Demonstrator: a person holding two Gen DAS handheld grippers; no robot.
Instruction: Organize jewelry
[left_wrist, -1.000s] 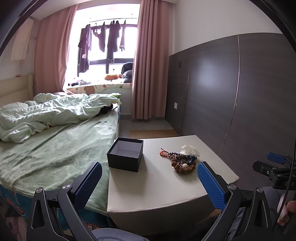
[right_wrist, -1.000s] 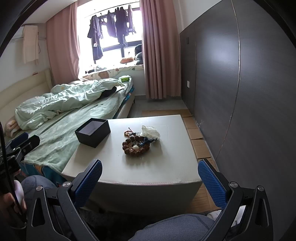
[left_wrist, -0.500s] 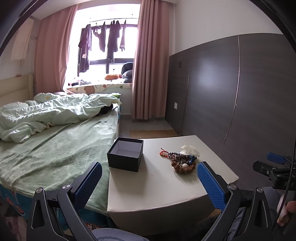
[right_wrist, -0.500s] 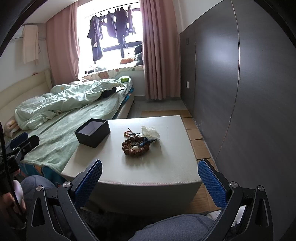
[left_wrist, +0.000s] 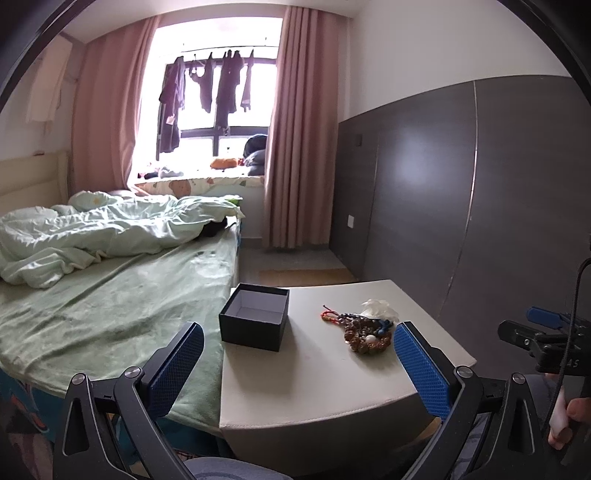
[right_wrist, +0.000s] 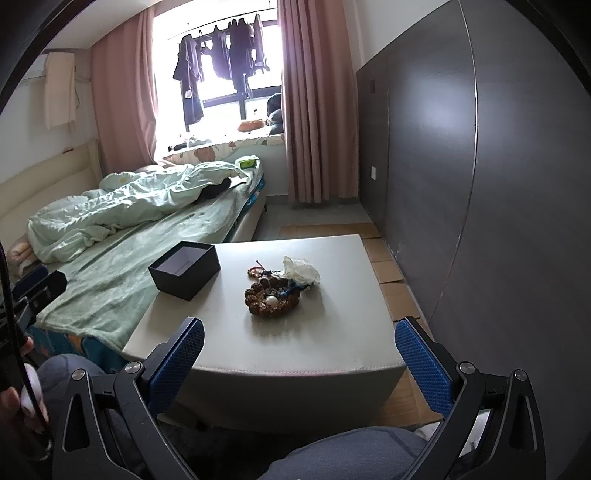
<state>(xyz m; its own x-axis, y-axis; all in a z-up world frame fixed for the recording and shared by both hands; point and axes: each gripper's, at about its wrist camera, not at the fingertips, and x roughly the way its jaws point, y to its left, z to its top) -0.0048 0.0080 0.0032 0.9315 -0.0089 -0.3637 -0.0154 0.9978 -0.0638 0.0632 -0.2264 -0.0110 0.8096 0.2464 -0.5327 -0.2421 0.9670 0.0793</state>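
A pile of beaded bracelets (left_wrist: 366, 330) (right_wrist: 271, 298), brown beads with red and blue cords, lies on a low white table (left_wrist: 314, 376) (right_wrist: 295, 343). A crumpled clear plastic bag (left_wrist: 378, 308) (right_wrist: 301, 271) rests just behind the pile. An open dark box (left_wrist: 255, 321) (right_wrist: 184, 269), empty inside, stands at the table's left side. My left gripper (left_wrist: 297, 363) is open, held short of the table's near edge. My right gripper (right_wrist: 299, 365) is open too, in front of the table with nothing between its blue pads.
A bed with green sheets (left_wrist: 110, 295) (right_wrist: 122, 266) touches the table's left side. A dark panelled wall (left_wrist: 461, 192) (right_wrist: 461, 166) runs along the right. The person's knee (right_wrist: 351, 454) shows below. The other gripper appears at each view's edge (left_wrist: 543, 338) (right_wrist: 33, 288).
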